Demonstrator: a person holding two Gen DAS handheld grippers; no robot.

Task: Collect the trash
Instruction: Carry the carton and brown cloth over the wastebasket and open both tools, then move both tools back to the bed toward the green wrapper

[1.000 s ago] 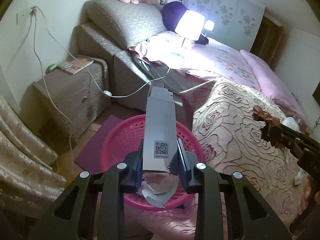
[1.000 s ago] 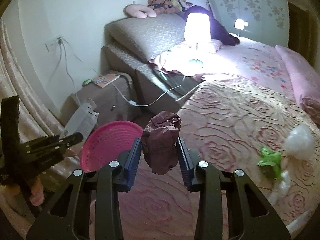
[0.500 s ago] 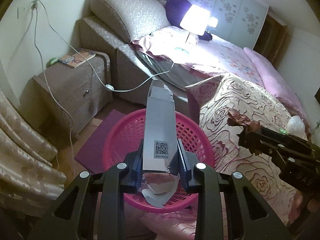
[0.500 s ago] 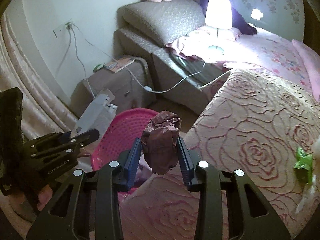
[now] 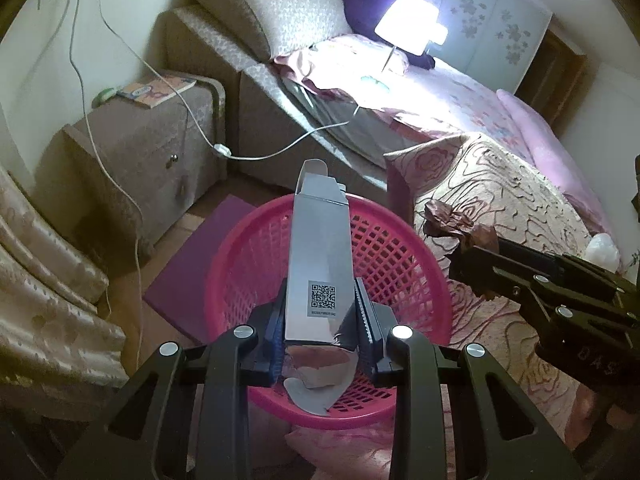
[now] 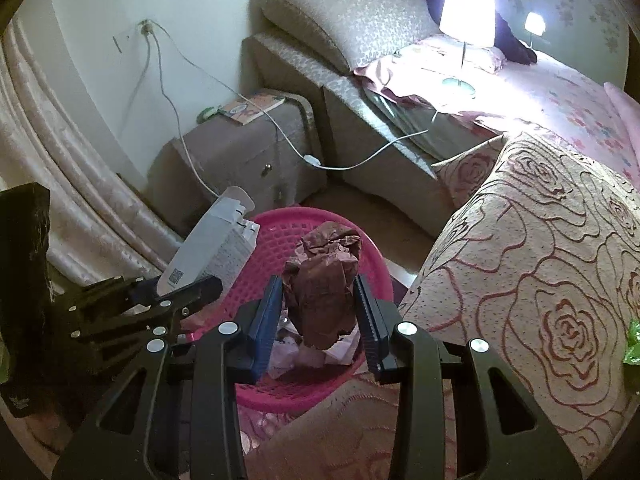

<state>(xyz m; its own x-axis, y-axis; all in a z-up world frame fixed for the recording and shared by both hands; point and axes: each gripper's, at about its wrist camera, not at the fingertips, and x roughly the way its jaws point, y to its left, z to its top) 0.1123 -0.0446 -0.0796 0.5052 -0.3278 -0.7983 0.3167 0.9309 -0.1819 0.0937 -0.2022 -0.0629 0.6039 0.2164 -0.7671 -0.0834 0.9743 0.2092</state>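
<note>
My left gripper (image 5: 320,312) is shut on a long silver-grey carton (image 5: 320,248) with a QR label and holds it over the pink mesh basket (image 5: 404,256). My right gripper (image 6: 318,300) is shut on a crumpled brown paper wad (image 6: 324,280), also above the pink basket (image 6: 372,268). The right gripper and its wad (image 5: 452,220) show at the right of the left wrist view. The left gripper and the carton (image 6: 212,248) show at the left of the right wrist view. Pale crumpled trash (image 6: 304,354) lies in the basket.
The basket stands on the floor beside the bed with its rose-patterned cover (image 6: 540,264). A nightstand (image 5: 136,152) with a book and a trailing white cable (image 5: 200,136) is behind it. Curtains (image 5: 44,280) hang at the left. A lit lamp (image 6: 466,12), a green scrap (image 6: 632,344) and a white lump (image 5: 602,248) are on the bed.
Both grippers have moved toward the basket and lower over it. The brown wad, earlier over the bed cover, is now above the basket. Both grips are unchanged.
</note>
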